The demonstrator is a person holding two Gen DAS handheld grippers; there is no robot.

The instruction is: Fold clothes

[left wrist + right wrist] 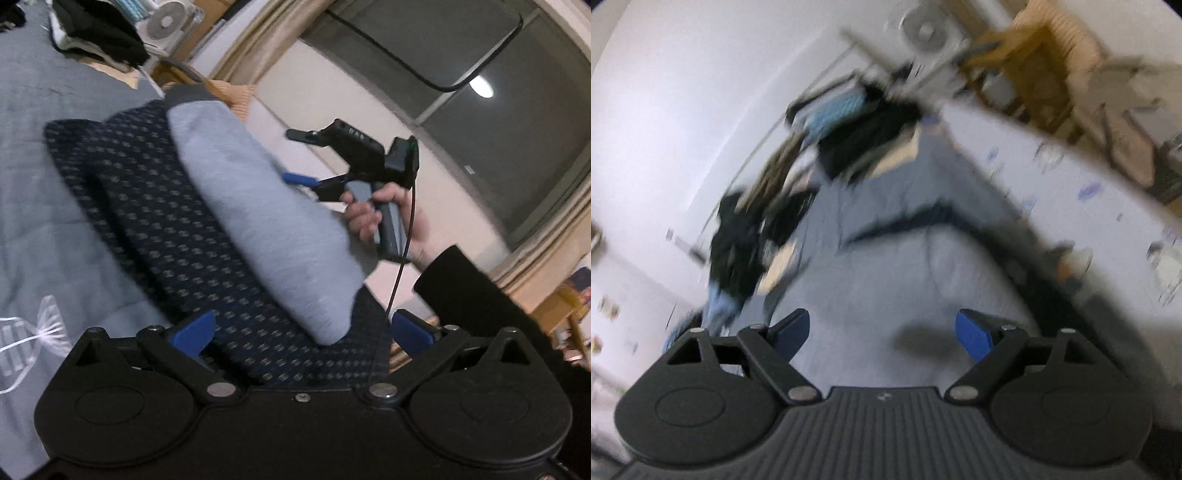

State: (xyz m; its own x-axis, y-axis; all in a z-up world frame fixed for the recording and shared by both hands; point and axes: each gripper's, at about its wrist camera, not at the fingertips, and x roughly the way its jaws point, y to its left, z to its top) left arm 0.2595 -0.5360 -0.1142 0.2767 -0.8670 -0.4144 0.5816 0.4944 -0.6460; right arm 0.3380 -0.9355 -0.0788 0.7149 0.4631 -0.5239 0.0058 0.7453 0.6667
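Grey bed (886, 280), blurred dark clothes (738, 243) behind

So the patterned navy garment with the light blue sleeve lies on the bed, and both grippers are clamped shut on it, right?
Not quite. The navy garment with its light blue sleeve does lie on the bed, but neither gripper is clamped on it. The left wrist view shows the left gripper wide open, and the right wrist view shows the right gripper open and empty.
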